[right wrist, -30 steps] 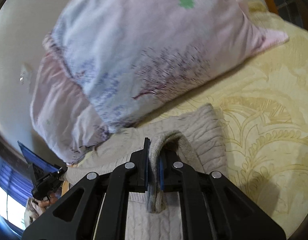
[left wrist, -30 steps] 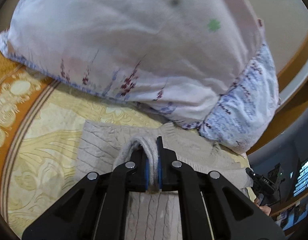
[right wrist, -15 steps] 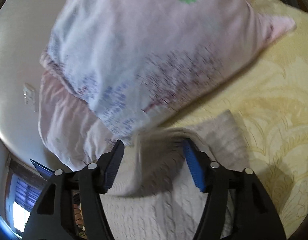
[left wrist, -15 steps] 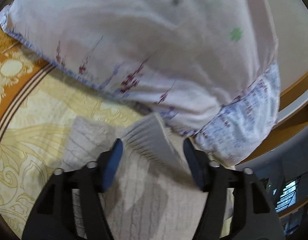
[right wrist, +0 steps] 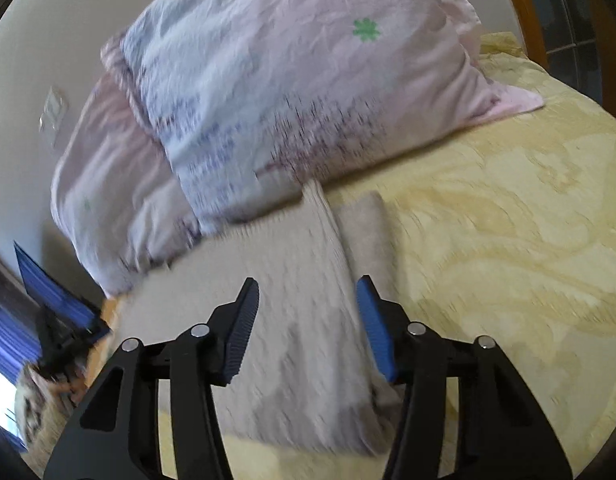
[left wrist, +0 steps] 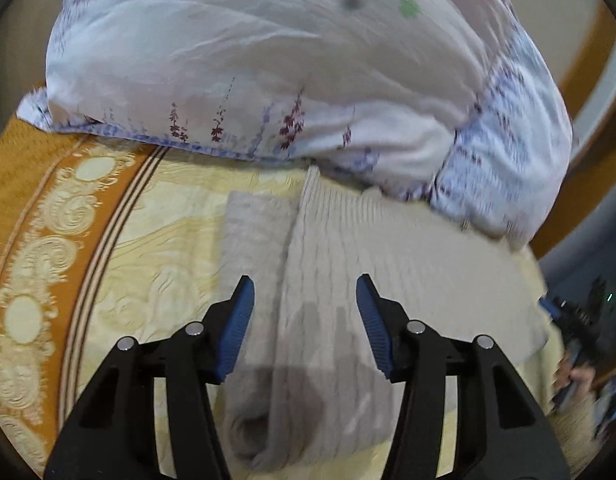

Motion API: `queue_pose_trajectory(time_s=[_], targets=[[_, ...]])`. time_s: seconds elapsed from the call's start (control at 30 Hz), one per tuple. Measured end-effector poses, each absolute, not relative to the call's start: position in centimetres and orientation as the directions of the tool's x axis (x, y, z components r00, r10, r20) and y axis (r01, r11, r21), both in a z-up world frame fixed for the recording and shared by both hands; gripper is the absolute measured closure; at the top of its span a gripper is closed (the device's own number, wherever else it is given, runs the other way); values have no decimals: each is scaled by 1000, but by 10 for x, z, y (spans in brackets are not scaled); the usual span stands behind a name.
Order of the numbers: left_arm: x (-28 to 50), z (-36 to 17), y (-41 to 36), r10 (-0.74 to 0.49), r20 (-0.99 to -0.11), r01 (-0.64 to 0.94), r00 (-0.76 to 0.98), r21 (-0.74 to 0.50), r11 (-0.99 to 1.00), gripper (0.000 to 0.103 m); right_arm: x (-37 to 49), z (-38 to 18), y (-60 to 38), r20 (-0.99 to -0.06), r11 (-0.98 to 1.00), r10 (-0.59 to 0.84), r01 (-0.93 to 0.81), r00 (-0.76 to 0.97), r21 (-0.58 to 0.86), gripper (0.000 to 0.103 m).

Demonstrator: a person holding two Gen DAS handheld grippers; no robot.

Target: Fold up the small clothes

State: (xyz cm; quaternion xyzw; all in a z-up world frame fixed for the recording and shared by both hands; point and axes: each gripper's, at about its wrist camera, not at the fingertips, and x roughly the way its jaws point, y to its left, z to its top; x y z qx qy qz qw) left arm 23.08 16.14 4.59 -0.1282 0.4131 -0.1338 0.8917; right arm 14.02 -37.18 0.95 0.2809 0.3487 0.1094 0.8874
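Both claws are empty now. L gripper [left wrist: 304, 320] has its jaws about half apart, blue pads [left wrist: 238, 326] clear of the cloth, nothing pinched; jaws have just been closing a bit after letting go. R gripper [right wrist: 306, 324] is the same: half apart, closing slightly, knit under it but not between the pads.

The sweater [left wrist: 332, 280], a beige cable knit, lies folded on the bed [right wrist: 508, 240], w/ its ribbed hem up near the head edge, touching or tucked just under the pillows [left wrist: 268, 60]. In the L view one layer sits on another, a lower strip sticking out on the left side and a rolled fold edge nearest the camera. In the R view the same strip shows on the right of the top layer. Blur means I can't tell how neat the edges are.

Why it sits so, as I judge it: both claws carried the near edge over towards the pillows, so the hem ended up by the head edge and the fold crease nearest the person. Claws hang just above the knit, angled down, prob. to avoid dragging it.

Step, I'd guess: one fold done, maybe another crosswise left. Risk: hem caught under the pillow could pull the stack askew when it's next lifted.
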Motion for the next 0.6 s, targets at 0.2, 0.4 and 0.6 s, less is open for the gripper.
queue_pose_trajectory(time_s=[0.2, 0.4, 0.6], targets=[[210, 37, 150, -288, -725, 187, 625, -220, 958, 51, 125, -5, -364, -611, 858, 380, -17, 695, 514, 67], [210, 23, 144, -296, -756, 186, 583, -231, 955, 70, 120, -11, -362, -627, 875, 362, -19, 690, 484, 77], [209, 21, 145, -299, -756, 179, 582, -240, 954, 73, 117, -12, -362, -636, 883, 354, -22, 685, 469, 80]])
